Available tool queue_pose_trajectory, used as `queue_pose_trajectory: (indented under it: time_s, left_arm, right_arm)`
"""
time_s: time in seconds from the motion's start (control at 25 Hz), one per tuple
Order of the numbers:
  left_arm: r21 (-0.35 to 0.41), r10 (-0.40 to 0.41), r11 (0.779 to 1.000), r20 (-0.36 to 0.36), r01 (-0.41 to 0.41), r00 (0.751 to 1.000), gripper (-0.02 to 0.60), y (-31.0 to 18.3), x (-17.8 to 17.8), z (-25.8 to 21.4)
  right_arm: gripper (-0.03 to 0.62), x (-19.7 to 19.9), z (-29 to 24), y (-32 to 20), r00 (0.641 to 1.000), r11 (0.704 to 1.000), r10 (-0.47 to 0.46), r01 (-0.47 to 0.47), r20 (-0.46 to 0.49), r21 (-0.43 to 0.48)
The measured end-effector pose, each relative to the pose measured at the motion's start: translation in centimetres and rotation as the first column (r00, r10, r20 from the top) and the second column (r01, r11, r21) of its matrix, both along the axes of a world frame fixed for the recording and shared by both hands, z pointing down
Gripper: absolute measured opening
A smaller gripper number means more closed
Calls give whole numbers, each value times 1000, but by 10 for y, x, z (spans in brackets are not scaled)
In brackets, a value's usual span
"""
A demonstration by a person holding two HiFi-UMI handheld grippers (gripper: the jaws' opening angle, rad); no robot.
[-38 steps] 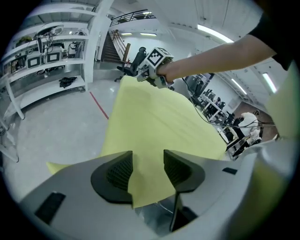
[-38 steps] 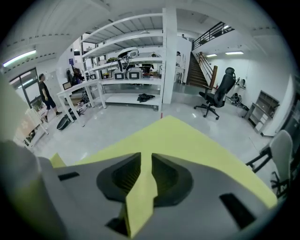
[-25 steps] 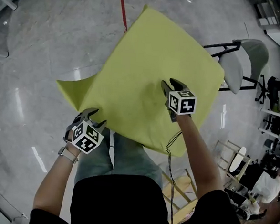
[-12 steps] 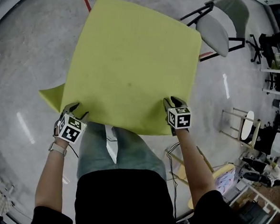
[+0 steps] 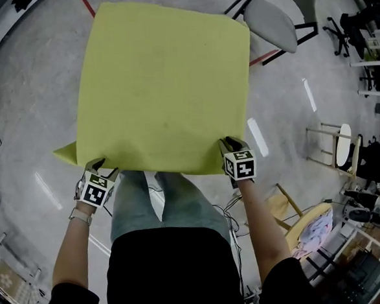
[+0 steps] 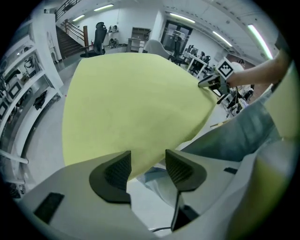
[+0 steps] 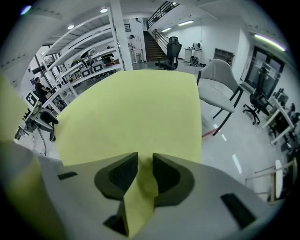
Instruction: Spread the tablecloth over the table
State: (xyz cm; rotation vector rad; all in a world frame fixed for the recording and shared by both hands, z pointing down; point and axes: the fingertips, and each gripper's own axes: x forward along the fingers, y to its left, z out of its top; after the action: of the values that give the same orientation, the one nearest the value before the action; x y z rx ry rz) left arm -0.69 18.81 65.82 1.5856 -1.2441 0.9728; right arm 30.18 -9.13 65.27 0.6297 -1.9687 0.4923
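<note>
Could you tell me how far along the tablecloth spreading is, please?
Mostly done: the tablecloth lies flat and square over the table. In hand: the right gripper, whose jaws have just been closing, pinches the near right corner; the left gripper is open at the near left corner. Left: that corner's flap juts sideways.

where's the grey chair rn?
Head view, top right: the grey chair stands just past the far right corner of the yellow tablecloth.
</note>
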Motion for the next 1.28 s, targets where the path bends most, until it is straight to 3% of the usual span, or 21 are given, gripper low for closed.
queue_pose_trajectory:
  time_s: [0.2, 0.36, 0.44, 0.56, 0.8, 1.04, 1.28]
  left_arm:
    - [-45, 63, 997, 74, -60, 995, 230, 9, 17, 2]
    - [-99, 53, 994, 19, -51, 998, 230, 11, 24, -4]
    - [-35, 30, 999, 31, -29, 999, 230, -1, 19, -14]
    - [83, 13, 996, 107, -22, 994, 229, -28, -2, -23]
    - [105, 2, 994, 227, -26, 974, 230, -51, -50, -7]
    - [101, -121, 989, 112, 110, 986, 235, -46, -60, 1]
    - [76, -157, 986, 111, 149, 981, 235, -25, -46, 4]
  right_arm:
    - [106, 16, 2, 13, 1000, 1000, -5, 5, -23, -17]
    - [107, 26, 4, 25, 998, 998, -22, 19, -52, -54]
    - [107, 27, 0, 25, 1000, 998, 6, -7, -30, -57]
    - [109, 15, -11, 23, 1000, 1000, 17, -17, 22, -16]
    - [117, -15, -14, 31, 997, 995, -76, 76, 0, 68]
    - [118, -19, 2, 33, 998, 999, -47, 47, -34, 12]
    - [118, -12, 4, 41, 997, 997, -71, 70, -37, -21]
